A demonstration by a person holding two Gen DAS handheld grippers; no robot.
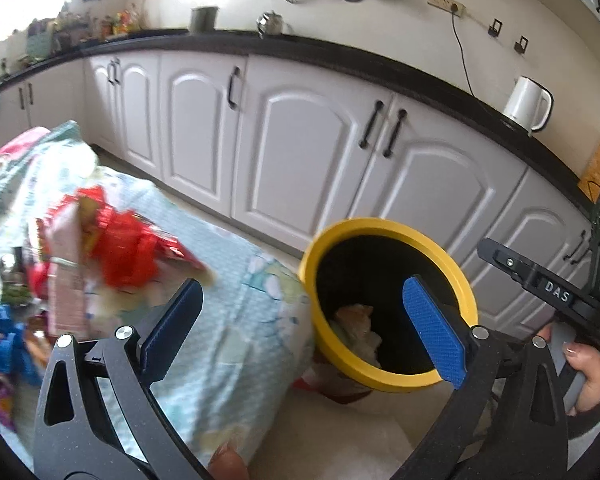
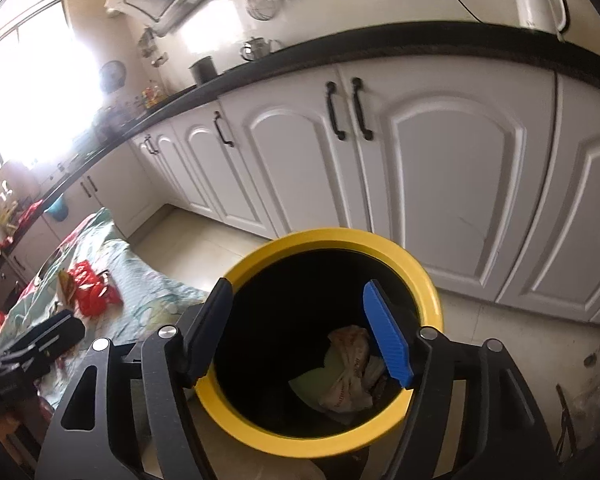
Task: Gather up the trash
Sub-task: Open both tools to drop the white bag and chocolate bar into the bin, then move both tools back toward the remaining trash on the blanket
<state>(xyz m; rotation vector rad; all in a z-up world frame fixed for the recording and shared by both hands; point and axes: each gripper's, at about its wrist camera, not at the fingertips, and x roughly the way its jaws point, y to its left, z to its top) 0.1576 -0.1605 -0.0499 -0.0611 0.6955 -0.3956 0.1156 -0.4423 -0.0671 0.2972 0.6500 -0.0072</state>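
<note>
The right gripper (image 2: pixel 298 334) hangs over the yellow-rimmed bin (image 2: pixel 256 432) at the lower centre of its view, jaws parted and nothing between them; crumpled wrappers (image 2: pixel 346 372) lie at the bottom of the bin, so this drop looks finished. The left gripper (image 1: pixel 306 328) stands at its widest, also empty, straddling the edge of the cloth-covered table (image 1: pixel 228 320) and the bin's rim at lower centre. More trash waits on that cloth: red wrappers (image 1: pixel 124 248) at the left of the frame (blurred, so their exact shape is unclear), well apart from both grippers. The step in hand appears to be the return for another piece. Next, I judge, a gripper must swing toward the red pile, settle over one wrapper, and close on it
</note>
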